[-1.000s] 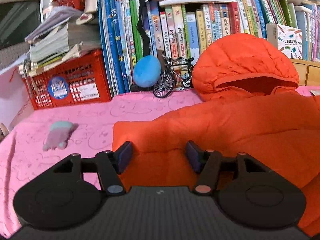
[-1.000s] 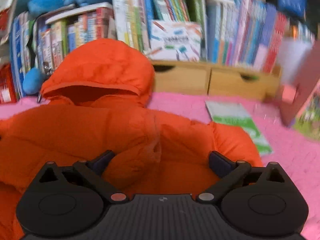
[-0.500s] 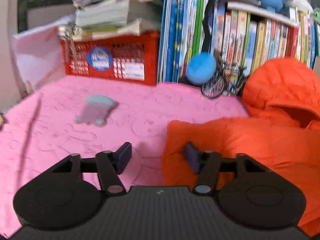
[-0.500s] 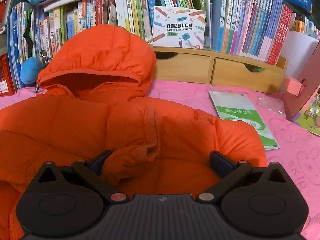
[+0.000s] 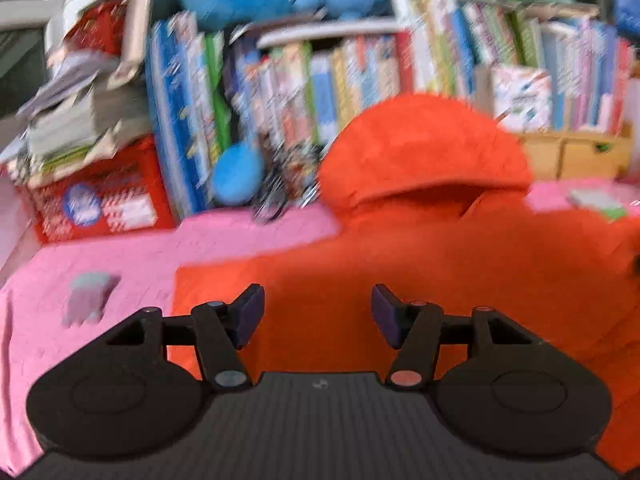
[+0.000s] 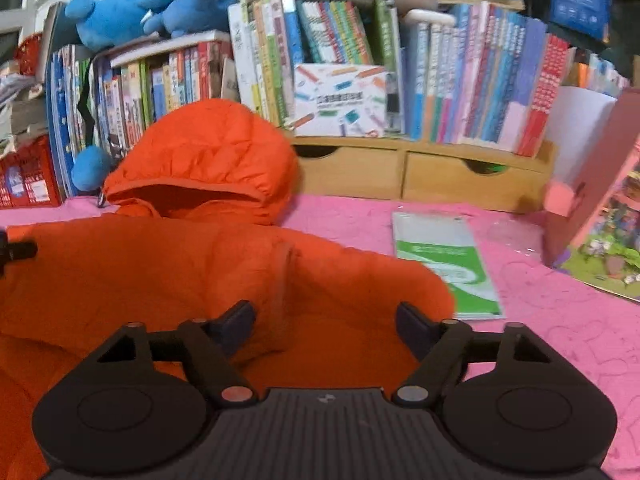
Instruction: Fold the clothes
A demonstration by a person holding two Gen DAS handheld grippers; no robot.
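Note:
An orange hooded puffer jacket (image 5: 440,264) lies spread on the pink cloth (image 5: 120,248), its hood (image 5: 420,148) towards the books. My left gripper (image 5: 318,304) hovers over the jacket's left part. Its jaws are opening, with only fabric showing below the gap and nothing pressed. This view is blurred. In the right wrist view the jacket (image 6: 160,272) fills the left half, with its hood (image 6: 212,148) behind. My right gripper (image 6: 325,316) is above the folded-in right sleeve. Its jaws are closing with orange fabric between them, and the pads stand clear of it.
Books line the back wall. A red crate (image 5: 100,200) and a blue plush ball (image 5: 236,172) stand at the back left, and a small grey toy (image 5: 86,298) lies on the cloth. On the right are a green-white packet (image 6: 444,256), wooden drawers (image 6: 420,176) and a picture box (image 6: 600,220).
My left gripper swung from the jacket's left edge back over the jacket. The right gripper's jaws have narrowed, and it has drawn back and risen a little.

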